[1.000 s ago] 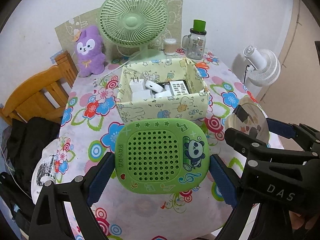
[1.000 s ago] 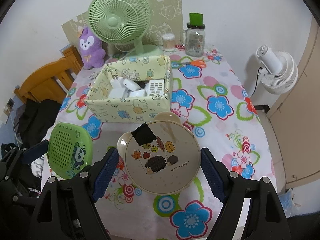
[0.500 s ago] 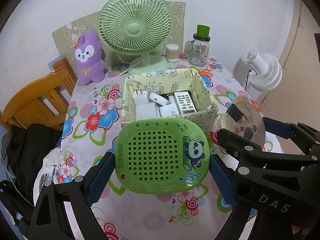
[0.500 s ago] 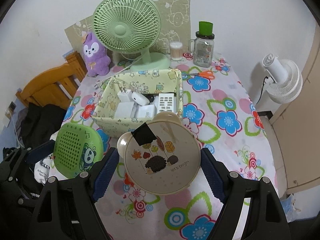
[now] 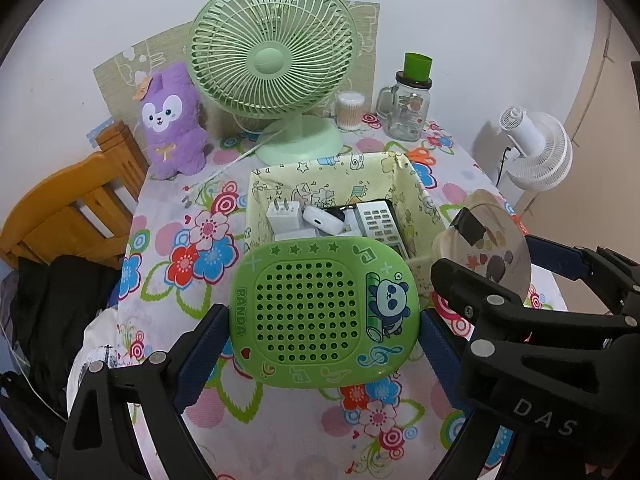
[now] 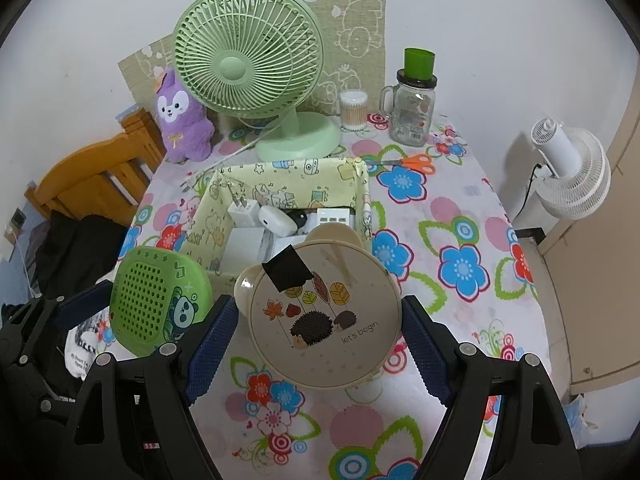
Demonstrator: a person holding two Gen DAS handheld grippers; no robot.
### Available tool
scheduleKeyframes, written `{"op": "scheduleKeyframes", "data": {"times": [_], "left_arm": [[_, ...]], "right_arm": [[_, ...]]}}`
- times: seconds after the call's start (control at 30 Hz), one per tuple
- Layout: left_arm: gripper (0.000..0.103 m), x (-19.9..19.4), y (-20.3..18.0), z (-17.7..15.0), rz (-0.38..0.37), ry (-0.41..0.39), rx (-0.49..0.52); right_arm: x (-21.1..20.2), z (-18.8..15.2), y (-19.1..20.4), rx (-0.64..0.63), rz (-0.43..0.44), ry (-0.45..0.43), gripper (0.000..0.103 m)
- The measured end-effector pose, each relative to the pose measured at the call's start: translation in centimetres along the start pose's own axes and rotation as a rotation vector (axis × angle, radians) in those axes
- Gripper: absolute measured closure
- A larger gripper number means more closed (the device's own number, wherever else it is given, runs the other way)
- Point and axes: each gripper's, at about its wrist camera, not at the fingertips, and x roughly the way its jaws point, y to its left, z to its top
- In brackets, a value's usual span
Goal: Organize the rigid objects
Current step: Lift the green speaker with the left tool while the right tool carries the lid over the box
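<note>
We are mid-carry, by our reading: both grippers hold an item over the table (image 6: 460,216), heading for the yellow box (image 5: 420,192) in the middle of each frame, with the drop not yet made. The left gripper (image 5: 324,332) is clamped across the green panda case (image 5: 324,312), low centre in its view; the right gripper (image 6: 320,332) is clamped on the round beige hedgehog case (image 6: 324,316), low centre in its own. The box already holds a white charger (image 5: 283,213), a remote (image 5: 378,220) and other small white pieces. Next, we judge, each case must clear the near wall and come over a free patch inside before the jaws part — and the two grippers sit close side by side, so one likely goes first. The table wears a bright flowered cloth; at the upper centre stand a green fan (image 5: 272,56), a purple plush (image 5: 172,120), a jar (image 5: 410,112) and a tub of swabs (image 5: 351,110), with scissors (image 6: 412,164) right of the box. A wooden chair (image 5: 68,208) sits at left, a white fan (image 5: 536,148) at right — plain white wall behind.
</note>
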Motion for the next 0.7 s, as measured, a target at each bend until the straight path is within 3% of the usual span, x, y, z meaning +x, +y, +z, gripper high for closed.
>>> {"op": "scheduleKeyframes", "data": {"times": [0.7], "left_arm": [[0.009,3.7,1.3,3.8,-0.006,0.026,-0.008]], "right_arm": [[3.9,4.1,0.1,-0.014,-0.011,0.018,0.020]]}}
